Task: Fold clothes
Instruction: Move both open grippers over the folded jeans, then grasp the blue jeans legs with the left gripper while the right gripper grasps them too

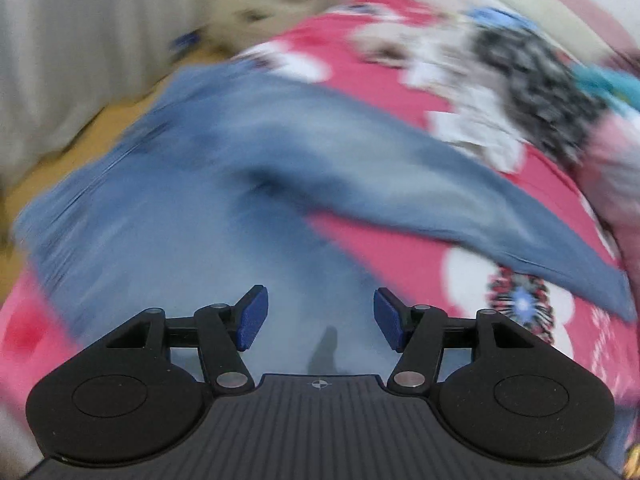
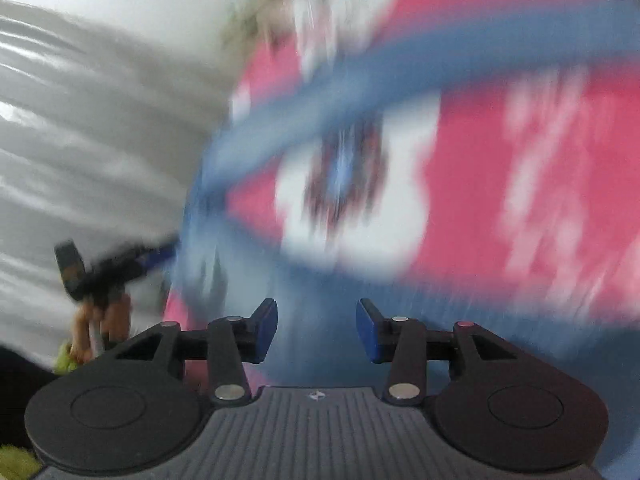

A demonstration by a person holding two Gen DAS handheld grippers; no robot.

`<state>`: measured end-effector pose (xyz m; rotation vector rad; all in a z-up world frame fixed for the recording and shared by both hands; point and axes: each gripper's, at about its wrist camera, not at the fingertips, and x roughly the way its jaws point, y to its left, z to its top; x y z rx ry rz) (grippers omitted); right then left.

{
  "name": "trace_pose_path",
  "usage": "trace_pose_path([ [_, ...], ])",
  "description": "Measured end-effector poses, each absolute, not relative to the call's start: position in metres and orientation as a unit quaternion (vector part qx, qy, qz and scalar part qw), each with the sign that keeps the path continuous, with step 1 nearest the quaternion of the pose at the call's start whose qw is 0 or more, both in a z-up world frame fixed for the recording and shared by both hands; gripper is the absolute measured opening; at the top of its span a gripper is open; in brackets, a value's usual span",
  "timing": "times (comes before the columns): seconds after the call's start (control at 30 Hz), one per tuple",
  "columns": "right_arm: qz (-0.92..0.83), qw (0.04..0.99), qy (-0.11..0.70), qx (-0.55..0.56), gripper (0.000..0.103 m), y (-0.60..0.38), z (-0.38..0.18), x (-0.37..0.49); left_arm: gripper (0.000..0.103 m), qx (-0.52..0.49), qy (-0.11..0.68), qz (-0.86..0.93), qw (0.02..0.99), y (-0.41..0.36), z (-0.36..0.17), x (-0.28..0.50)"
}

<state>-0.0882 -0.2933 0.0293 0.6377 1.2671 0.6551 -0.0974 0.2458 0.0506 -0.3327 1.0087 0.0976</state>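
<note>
Close in, my left gripper [image 1: 321,320] hangs with jaws apart and nothing between them, and my right gripper [image 2: 317,330] is the same, pads clear of cloth. Just beyond both lie the jeans [image 1: 208,168], spread on the pink bedspread [image 1: 400,248], one leg [image 1: 500,216] splayed off to the side. Everything is blurred, so I'd steady first, then pinch that leg near its hem and lay it over the other. Farther off sits a pile of clothes [image 1: 520,80].
</note>
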Motion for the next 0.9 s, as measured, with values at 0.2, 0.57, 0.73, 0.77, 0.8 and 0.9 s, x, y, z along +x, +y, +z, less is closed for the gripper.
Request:
trace_pose_path([
  [0.2,0.3,0.582,0.664,0.362,0.05,-0.285,-0.029,-0.118,0.059,-0.244,0.486,0.151,0.825,0.29,0.035,-0.142],
  [0.57,0.194,0.524,0.696,0.451,0.051,-0.321,-0.077,-0.147,0.06,-0.291,0.44,0.237,0.816,0.313,-0.007,-0.143],
  [0.73,0.15,0.535,0.669,0.493,0.049,-0.335,-0.085,-0.161,0.06,-0.318,0.423,0.251,0.811,0.314,-0.017,-0.137],
  [0.77,0.144,0.543,0.661,0.497,0.049,-0.339,-0.083,-0.163,0.06,-0.324,0.416,0.252,0.811,0.314,-0.016,-0.138],
  [0.8,0.138,0.551,0.653,0.501,0.049,-0.343,-0.081,-0.164,0.059,-0.331,0.411,0.252,0.811,0.315,-0.016,-0.14],
  [0.9,0.117,0.567,0.629,0.519,0.048,-0.356,-0.076,-0.172,0.058,-0.343,0.4,0.256,0.81,0.317,-0.018,-0.143],
])
